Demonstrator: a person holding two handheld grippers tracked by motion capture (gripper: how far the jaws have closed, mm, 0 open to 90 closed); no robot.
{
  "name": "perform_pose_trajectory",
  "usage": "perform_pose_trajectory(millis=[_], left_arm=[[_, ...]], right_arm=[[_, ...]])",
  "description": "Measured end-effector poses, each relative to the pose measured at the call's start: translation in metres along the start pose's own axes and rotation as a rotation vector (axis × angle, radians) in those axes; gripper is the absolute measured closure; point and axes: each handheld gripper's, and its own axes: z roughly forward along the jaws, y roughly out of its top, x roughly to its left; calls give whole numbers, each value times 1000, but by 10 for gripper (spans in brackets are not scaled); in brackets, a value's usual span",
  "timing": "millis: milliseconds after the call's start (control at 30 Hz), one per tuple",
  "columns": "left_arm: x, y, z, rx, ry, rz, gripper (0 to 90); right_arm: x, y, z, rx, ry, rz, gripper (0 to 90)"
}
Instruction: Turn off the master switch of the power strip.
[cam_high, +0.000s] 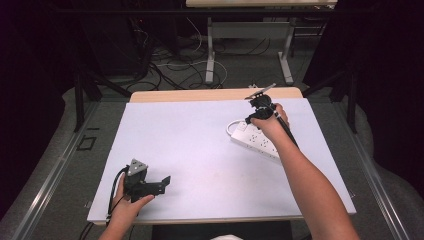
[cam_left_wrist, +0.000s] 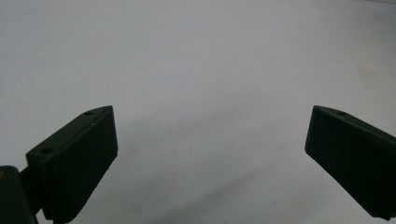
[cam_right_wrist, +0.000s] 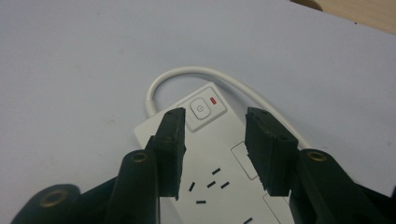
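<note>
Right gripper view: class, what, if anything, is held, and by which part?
Nothing is held: the right hand-held gripper hovers open above the white plastic power strip, near its switch end.

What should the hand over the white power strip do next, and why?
Probably ease the right gripper down a little and close it across the power strip. Its jaws straddle the end by the power button, seemingly above it and not yet pressing. The left gripper rests open over bare table.

Power symbol — power strip's button (cam_right_wrist: 201, 110)
</note>
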Motion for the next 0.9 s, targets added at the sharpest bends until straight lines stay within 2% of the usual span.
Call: perform_pose_trajectory(millis=[200,533,667,767,900], left_arm=[[0,0,-1,8,-5,0,25],[1,0,-1,6,-5,-1,25],[1,0,-1,6,-6,-2,25],[0,0,-1,-2,-3,-3,25],[1,0,-1,-1,-4,1,25]], right_arm=[[1,1,7,-1,7,16,646],[5,3,17,-9,12,-34,746],[8,4,20,-9,24,-13,806],[8,3,22,-20,15,7,839],[7,3,25,-16,0,1,882]])
